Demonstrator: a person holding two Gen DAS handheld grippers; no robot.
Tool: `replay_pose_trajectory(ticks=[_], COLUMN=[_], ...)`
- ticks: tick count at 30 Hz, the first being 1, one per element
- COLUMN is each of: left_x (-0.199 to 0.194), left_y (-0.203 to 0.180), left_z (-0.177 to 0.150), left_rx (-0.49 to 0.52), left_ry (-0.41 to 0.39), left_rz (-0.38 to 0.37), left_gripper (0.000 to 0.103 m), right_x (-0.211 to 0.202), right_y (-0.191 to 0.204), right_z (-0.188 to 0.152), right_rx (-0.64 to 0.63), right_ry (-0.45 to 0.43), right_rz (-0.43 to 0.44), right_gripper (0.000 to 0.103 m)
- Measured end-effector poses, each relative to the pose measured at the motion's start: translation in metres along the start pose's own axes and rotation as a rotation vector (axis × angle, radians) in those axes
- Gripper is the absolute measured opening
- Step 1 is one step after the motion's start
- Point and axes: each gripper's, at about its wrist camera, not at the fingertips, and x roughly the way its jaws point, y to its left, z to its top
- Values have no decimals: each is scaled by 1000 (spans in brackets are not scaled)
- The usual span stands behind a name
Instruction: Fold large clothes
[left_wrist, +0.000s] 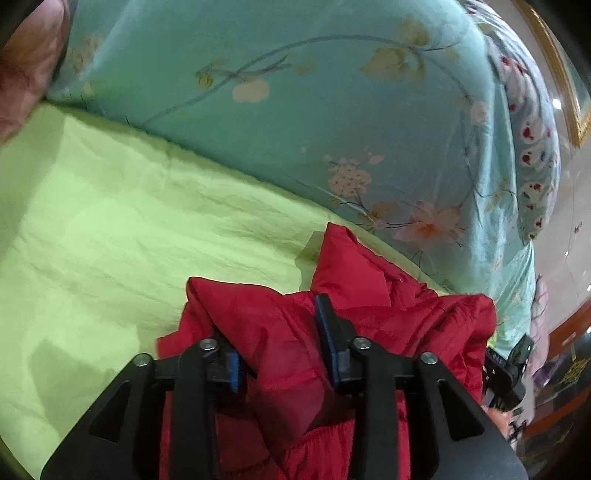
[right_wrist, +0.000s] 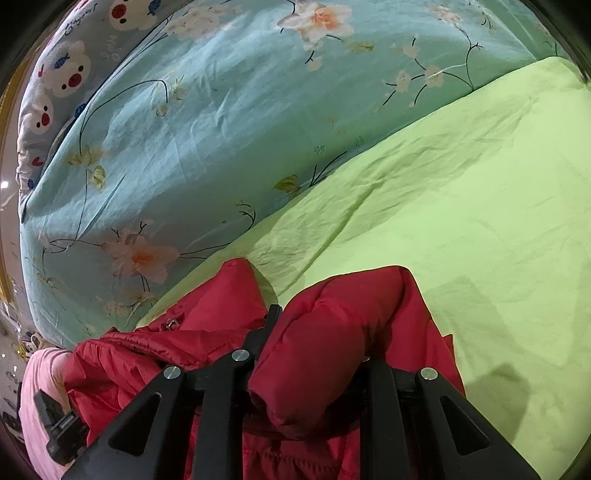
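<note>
On one green sheet (left_wrist: 110, 229), one red jacket (left_wrist: 280, 332) in two claws.

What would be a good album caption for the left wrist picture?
Left gripper clamps a red puffy jacket above a green sheet beside a floral quilt.

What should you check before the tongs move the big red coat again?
1. Left tongs have hold of the red coat: ok, padded fabric is bunched between both fingers.
2. Right tongs have hold of the coat: ok, a puffy fold fills the gap, though the right-hand finger is hidden.
3. Bare green sheet to lay the coat on: ok.
4. Coat apart from the blue flowered quilt: cannot tell, one tip lies close to its edge.
5. Zipper or snaps free: cannot tell, only a small metal piece shows.
</note>
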Motion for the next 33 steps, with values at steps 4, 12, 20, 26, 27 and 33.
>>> replay_pose_trajectory(ticks=[4, 12, 20, 26, 27, 33], left_x=[-45, -59, -54, -37, -31, -7], left_y=[-7, -42, -115, -132, -131, -112], left_z=[-5, -46, -97, -103, -101, -96], left_rx=[39, 147, 364, 407, 410, 360], left_ry=[-141, -80, 10, 39, 37, 54], left_rz=[88, -35, -184, -202, -178, -120], left_gripper=[78, 78, 78, 78, 78, 78], right_x=[4, 4, -20, -33, -37, -67], right_y=[4, 10, 14, 9, 9, 14], right_z=[1, 10, 20, 29, 30, 32], right_rx=[-10, 11, 29, 95, 102, 87], right_ry=[-5, 28, 57, 88, 88, 38], right_rz=[-30, -15, 22, 98, 109, 156], right_gripper=[18, 27, 33, 44, 46, 52])
